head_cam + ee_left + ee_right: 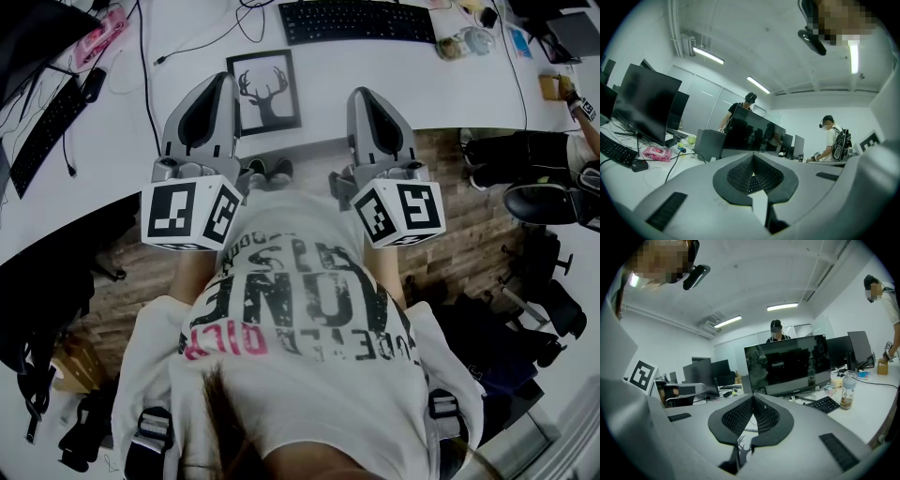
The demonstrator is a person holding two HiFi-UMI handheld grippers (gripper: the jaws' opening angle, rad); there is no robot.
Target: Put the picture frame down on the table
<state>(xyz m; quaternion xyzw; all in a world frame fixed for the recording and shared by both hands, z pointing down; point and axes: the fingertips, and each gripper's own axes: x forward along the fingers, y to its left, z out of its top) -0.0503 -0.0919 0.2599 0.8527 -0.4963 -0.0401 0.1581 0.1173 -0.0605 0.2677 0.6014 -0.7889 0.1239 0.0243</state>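
Only the head view shows the whole picture frame (264,91): flat on the white table (403,84), between the two claws, just right of the left claw (225,80) tip and further from the right claw (362,94). The right gripper view catches only a sliver of it under its pads, and the left gripper view has a monitor (752,133) ahead. Both claws are closed and empty. The frame has a thin black border and a black deer-head silhouette on white.

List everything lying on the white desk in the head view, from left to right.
Black keyboard at the left edge → pink packet → black-framed deer picture → black keyboard at the top → clear plastic bottle → small brown box.
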